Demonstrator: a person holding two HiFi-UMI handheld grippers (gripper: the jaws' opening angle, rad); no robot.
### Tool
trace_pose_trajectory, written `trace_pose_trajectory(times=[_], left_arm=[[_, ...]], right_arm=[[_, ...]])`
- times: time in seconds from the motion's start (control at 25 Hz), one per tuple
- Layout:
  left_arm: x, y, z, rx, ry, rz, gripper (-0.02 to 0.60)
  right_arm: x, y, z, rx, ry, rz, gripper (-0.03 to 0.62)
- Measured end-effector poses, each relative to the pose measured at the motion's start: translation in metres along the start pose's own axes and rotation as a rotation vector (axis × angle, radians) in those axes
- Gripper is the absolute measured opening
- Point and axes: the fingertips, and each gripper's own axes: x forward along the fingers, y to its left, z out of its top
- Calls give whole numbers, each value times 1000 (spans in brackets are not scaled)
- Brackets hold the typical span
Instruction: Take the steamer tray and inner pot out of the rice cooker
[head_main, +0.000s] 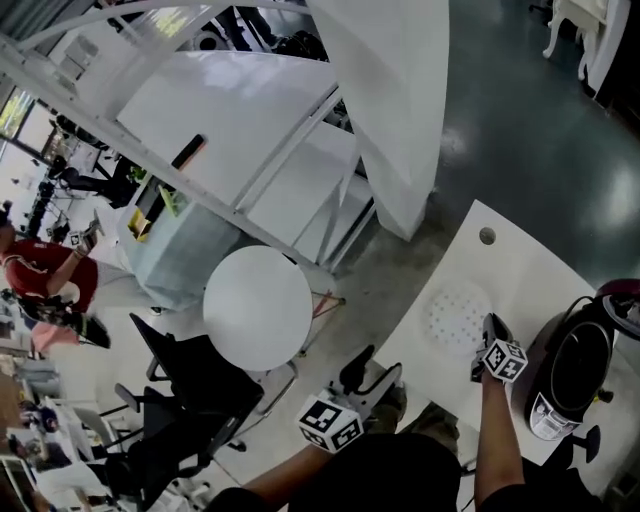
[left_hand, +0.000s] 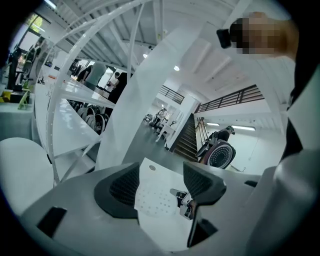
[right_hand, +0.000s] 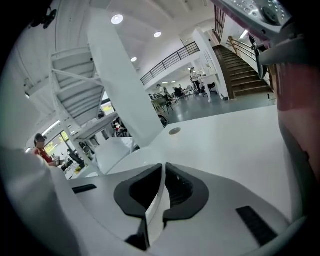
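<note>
On the white counter (head_main: 500, 255), at its middle in the head view, the perforated steamer tray (head_main: 455, 312) is seen flat. Whether it rests on the counter or is held just above it cannot be told. Its thin rim at 5 o'clock is pinched between the nearly closed jaws of the right tool (head_main: 489, 325). From that tool the open rice cooker (head_main: 548, 400) lies near at 4 o'clock, and the inner pot is judged to be not yet taken out of its dark well. The left tool (head_main: 368, 368), jaws spread and empty, is held off the counter at 8 o'clock, well apart. The right hand is therefore judged the nearer for the pot.
</note>
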Motion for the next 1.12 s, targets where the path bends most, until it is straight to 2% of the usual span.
trace_pose_trajectory(times=[0.28,0.52,0.56,0.64,0.8,0.96,1.12], left_arm=[[-9,-4,-14,-28,22,-1,253],[-10,-19,-10,-35,6,-28,253],[-9,-22,-9,-30,5,-33,253],[-8,-28,-9,-20,1,-44,253],[-8,-39,-5,5,-8,-71,253],[-10,-55,-1,22,-9,-105,253],[0,-74,-3,59,0,-148,252]], right_arm=[[3,-17,-27,40,10,-22,15],[1,-19,-23,21,-10,-56,20],[0,-20,-21,24,-15,-64,37],[-7,-20,-16,39,-33,-71,123],[-33,-18,-9,55,-83,-89,127],[-66,10,-1,23,-106,-38,126],[-102,52,8,-9,-111,39,78]])
